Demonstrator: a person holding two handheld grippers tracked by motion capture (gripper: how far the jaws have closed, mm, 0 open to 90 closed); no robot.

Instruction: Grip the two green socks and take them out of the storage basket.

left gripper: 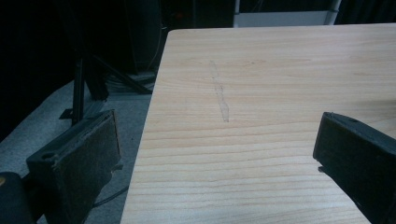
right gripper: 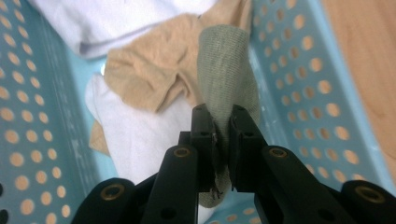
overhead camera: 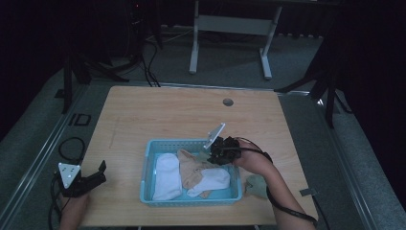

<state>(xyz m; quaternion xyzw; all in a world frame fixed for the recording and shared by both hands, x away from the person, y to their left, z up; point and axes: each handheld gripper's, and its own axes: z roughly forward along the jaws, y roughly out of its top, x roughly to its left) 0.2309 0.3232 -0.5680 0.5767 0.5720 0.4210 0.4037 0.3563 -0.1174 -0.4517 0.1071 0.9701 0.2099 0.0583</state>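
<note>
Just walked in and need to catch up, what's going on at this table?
A person is sorting socks with two handheld grippers. The right gripper is shut on a grey-green sock, holding it over the blue basket, where white socks and a tan sock lie. Another greenish sock sits on the table beside the basket. The left gripper rests open at the table's edge.

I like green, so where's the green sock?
The green sock is pinched in the right tongs, hanging over the blue basket's right side, beside the tan sock.

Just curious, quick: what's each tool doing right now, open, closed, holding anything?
Left tool: open, holding nothing, over the table.
Right tool: closed on a grey-green sock over the blue basket.
</note>
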